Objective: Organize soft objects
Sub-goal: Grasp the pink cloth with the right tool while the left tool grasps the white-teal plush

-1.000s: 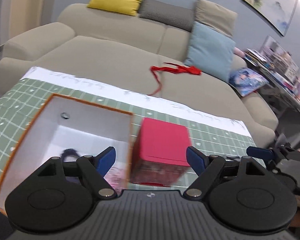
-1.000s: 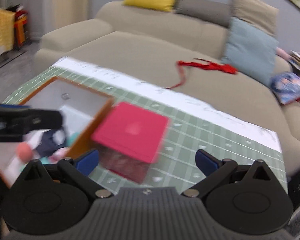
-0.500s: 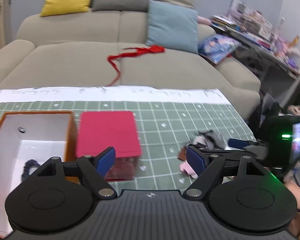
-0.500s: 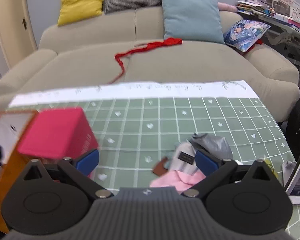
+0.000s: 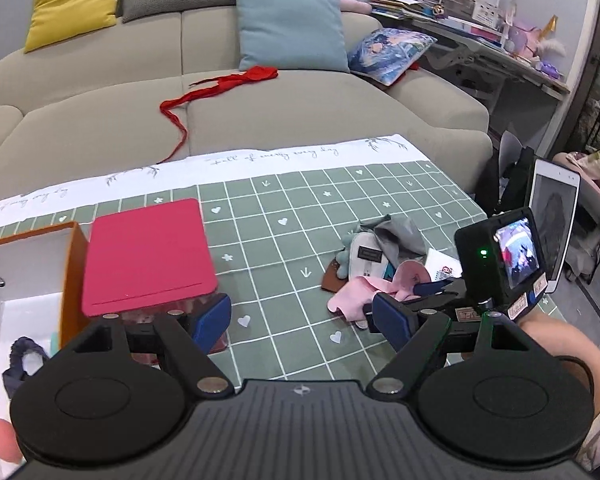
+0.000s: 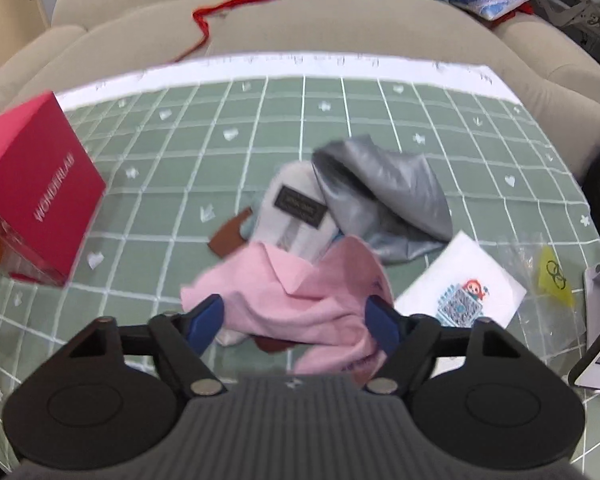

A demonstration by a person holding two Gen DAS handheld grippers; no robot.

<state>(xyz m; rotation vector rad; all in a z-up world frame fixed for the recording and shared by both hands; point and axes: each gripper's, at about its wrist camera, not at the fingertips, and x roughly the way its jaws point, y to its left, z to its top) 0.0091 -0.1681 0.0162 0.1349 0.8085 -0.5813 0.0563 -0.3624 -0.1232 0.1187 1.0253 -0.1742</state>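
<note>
A pile of soft things lies on the green checked tablecloth point(image 6: 380, 120): a pink cloth point(image 6: 300, 296), a grey cloth point(image 6: 384, 196), a pale pouch with a dark label point(image 6: 296, 216) and a brown piece point(image 6: 228, 236). My right gripper point(image 6: 298, 320) is open, its jaws on either side of the pink cloth. The pile also shows in the left wrist view point(image 5: 376, 256). My left gripper point(image 5: 302, 320) is open and empty above the cloth, between the red box point(image 5: 144, 256) and the pile. An orange box point(image 5: 20, 280) at the left holds a dark scrunchie point(image 5: 22, 358).
A white printed card point(image 6: 460, 280) and a clear bag with a yellow label point(image 6: 548, 272) lie right of the pile. A tablet point(image 5: 552, 216) stands at the right table edge. Behind the table is a beige sofa point(image 5: 260, 100) with a red ribbon point(image 5: 216, 88).
Both grippers have swung right, away from the boxes. My right gripper has dropped low over the pile and now straddles the pink cloth.
</note>
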